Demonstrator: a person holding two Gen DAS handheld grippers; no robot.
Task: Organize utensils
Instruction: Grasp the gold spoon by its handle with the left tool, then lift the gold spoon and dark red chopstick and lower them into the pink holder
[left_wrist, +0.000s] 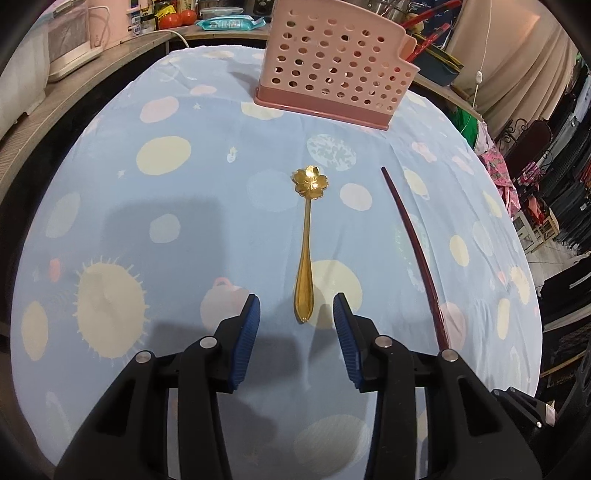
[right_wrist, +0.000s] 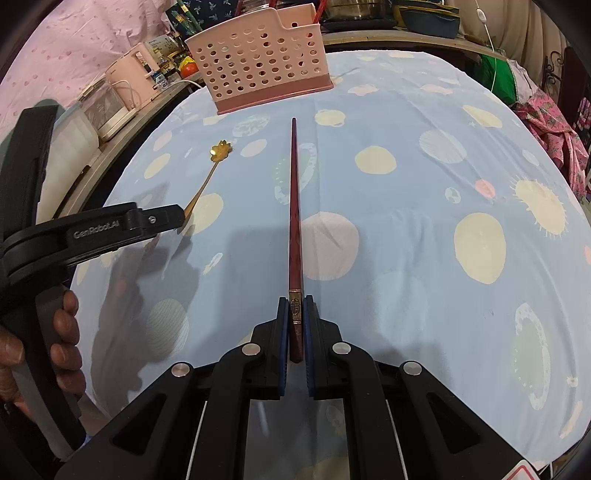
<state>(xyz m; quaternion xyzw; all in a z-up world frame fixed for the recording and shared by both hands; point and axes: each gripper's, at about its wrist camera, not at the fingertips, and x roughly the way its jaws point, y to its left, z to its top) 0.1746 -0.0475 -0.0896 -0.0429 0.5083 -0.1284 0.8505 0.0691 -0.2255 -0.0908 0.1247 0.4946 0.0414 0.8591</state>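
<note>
A gold spoon (left_wrist: 306, 254) with a flower-shaped bowl lies on the blue patterned tablecloth (left_wrist: 147, 221); its handle end sits between the open blue pads of my left gripper (left_wrist: 296, 308). The spoon also shows in the right wrist view (right_wrist: 212, 168). A dark red chopstick (left_wrist: 413, 254) lies to the spoon's right. My right gripper (right_wrist: 296, 306) is shut on the chopstick (right_wrist: 294, 206) near its decorated end, with its tip pointing toward the pink perforated utensil basket (right_wrist: 258, 62). The basket (left_wrist: 332, 70) stands at the far side of the table and holds red utensils.
The left gripper (right_wrist: 162, 218) and the hand holding it show at the left of the right wrist view. A counter with pink appliances (left_wrist: 74, 44) runs along the left. Clothes and furniture (left_wrist: 546, 177) lie beyond the table's right edge.
</note>
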